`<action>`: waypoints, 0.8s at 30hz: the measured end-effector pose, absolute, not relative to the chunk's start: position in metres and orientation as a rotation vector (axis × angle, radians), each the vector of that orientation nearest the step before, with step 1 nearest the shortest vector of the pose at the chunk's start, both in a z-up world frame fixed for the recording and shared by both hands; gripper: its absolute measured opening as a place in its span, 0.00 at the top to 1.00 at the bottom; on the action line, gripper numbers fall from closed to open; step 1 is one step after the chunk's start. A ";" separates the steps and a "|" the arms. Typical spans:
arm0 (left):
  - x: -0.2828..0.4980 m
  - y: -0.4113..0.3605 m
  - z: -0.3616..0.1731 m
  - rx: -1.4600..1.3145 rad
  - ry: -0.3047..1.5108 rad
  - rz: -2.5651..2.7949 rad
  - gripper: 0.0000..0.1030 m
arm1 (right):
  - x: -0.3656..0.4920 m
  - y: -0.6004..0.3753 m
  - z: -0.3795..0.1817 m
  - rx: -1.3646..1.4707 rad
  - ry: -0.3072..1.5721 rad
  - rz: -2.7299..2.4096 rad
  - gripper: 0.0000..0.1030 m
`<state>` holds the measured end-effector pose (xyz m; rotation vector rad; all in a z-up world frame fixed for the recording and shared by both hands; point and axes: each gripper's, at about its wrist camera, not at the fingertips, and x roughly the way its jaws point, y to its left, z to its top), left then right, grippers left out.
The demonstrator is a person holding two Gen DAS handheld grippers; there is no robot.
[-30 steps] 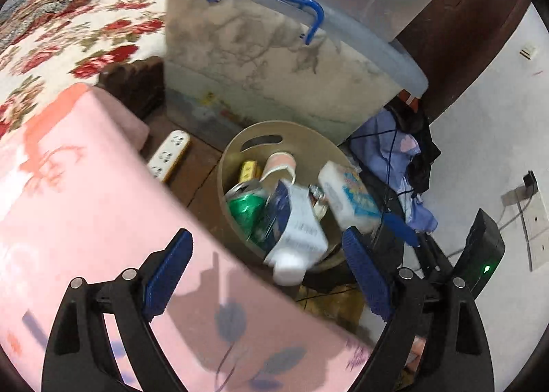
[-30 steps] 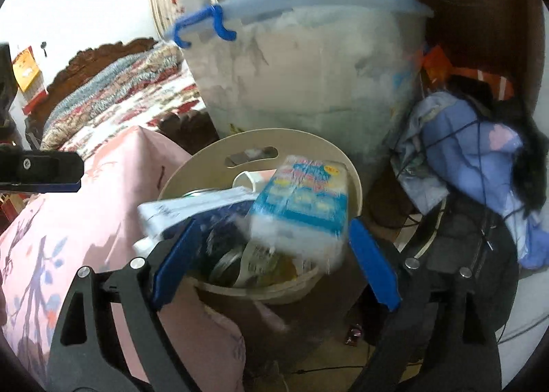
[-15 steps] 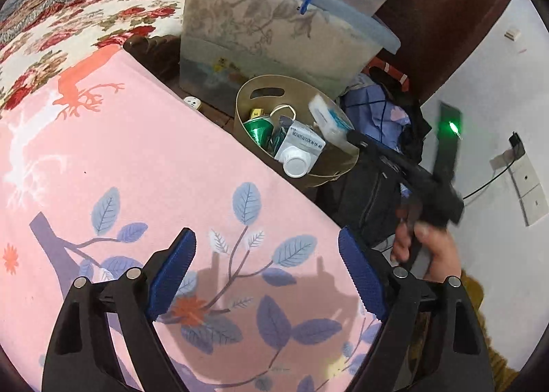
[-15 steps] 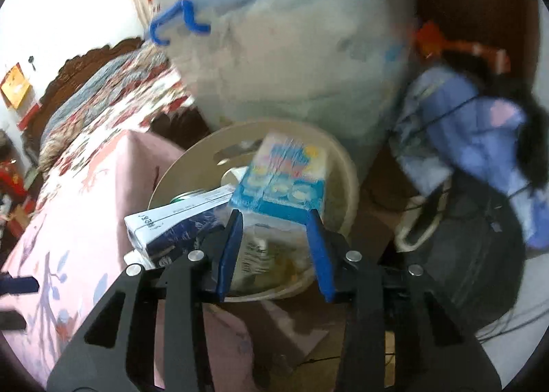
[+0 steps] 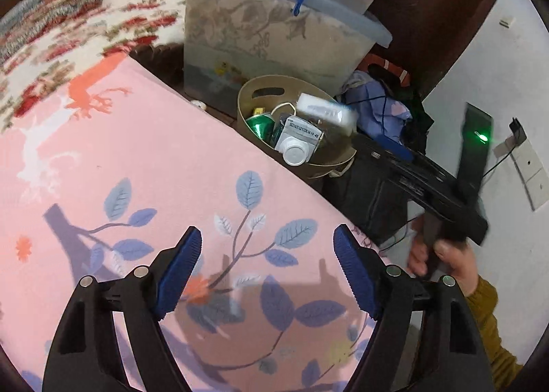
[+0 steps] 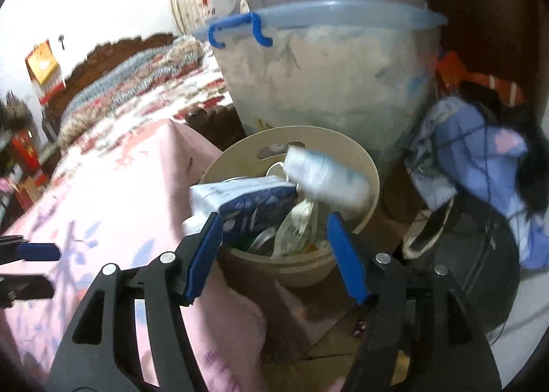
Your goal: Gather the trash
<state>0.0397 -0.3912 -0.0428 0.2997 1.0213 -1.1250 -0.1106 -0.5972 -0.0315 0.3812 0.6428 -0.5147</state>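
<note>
A beige trash bin (image 6: 343, 148) stands on the floor beside the pink-covered table, holding a green can (image 5: 259, 124), a white and blue carton (image 6: 247, 200) and other litter. A white tissue pack (image 6: 326, 182), blurred, lies loose on top of the pile, clear of both pads. My right gripper (image 6: 274, 220) hovers at the bin's near rim, its jaws opening with nothing between them. My left gripper (image 5: 267, 232) hangs over the pink tablecloth (image 5: 137, 158), well back from the bin (image 5: 247, 97), jaws wide but closing on nothing. The left wrist view also shows the right gripper (image 5: 384, 148) and the hand (image 5: 442, 254) holding it.
A large lidded plastic storage box (image 6: 326, 76) with blue handles stands right behind the bin. Blue clothes and cables (image 6: 480, 158) are heaped to its right over a dark bag (image 5: 370, 200). A bed with a floral cover (image 5: 68, 25) lies behind the table.
Half a second ago my right gripper was shut on the tissue pack; its jaws have since parted and the pack has dropped onto the bin's pile. My left gripper drew back over the tablecloth.
</note>
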 end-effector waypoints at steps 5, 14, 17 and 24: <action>0.018 -0.362 -0.025 0.345 0.917 -1.107 0.26 | -0.156 -0.570 -0.033 0.529 0.582 -0.494 0.37; -0.001 -0.310 0.004 0.348 0.787 -1.034 0.13 | -0.195 -0.500 -0.028 0.710 0.506 -0.459 0.37; -0.003 -0.290 0.012 0.328 0.742 -0.990 0.08 | -0.193 -0.474 -0.020 0.705 0.493 -0.459 0.30; -0.007 -0.248 0.019 0.308 0.688 -0.918 0.08 | -0.185 -0.425 -0.004 0.673 0.462 -0.447 0.18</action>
